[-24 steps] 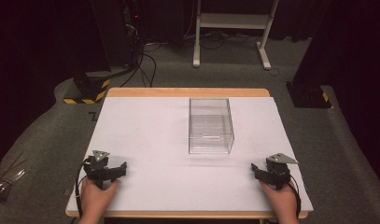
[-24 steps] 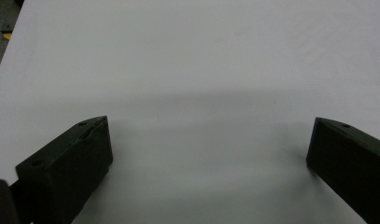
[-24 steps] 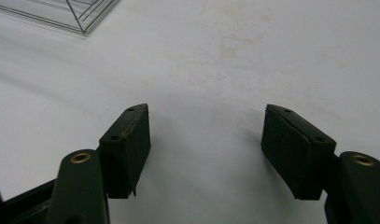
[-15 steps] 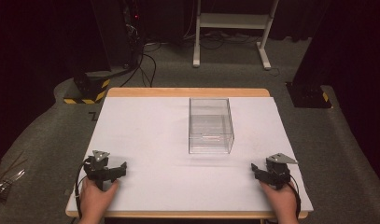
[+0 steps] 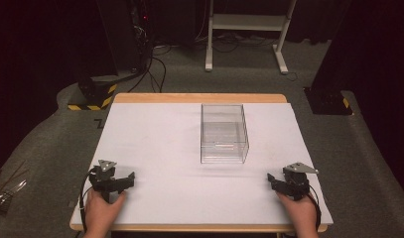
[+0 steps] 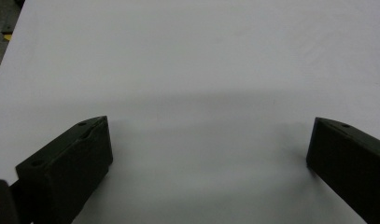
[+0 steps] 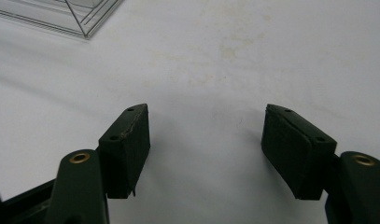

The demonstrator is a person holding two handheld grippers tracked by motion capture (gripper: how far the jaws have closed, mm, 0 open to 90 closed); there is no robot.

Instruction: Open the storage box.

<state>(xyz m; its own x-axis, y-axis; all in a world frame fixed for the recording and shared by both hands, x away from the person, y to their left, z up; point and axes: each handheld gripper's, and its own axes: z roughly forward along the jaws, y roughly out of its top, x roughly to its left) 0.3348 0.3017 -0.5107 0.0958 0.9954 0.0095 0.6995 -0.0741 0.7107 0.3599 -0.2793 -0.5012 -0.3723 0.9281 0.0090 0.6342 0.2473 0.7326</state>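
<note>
A clear plastic box (image 5: 224, 133) stands upright on the white table top (image 5: 160, 139), a little right of centre; nothing inside it can be made out. Its corner (image 7: 85, 18) shows at the top left of the right gripper view. My left gripper (image 5: 129, 177) rests near the front left edge, held by a hand, jaws wide apart with bare table between them (image 6: 208, 135). My right gripper (image 5: 272, 179) rests near the front right edge, also open with nothing between its fingers (image 7: 204, 135).
The table has a wooden rim (image 5: 199, 97) at the back. Beyond it, on the grey floor, stand a white stand's legs (image 5: 244, 29), black equipment with cables (image 5: 135, 44) and yellow-black striped bases (image 5: 93, 96).
</note>
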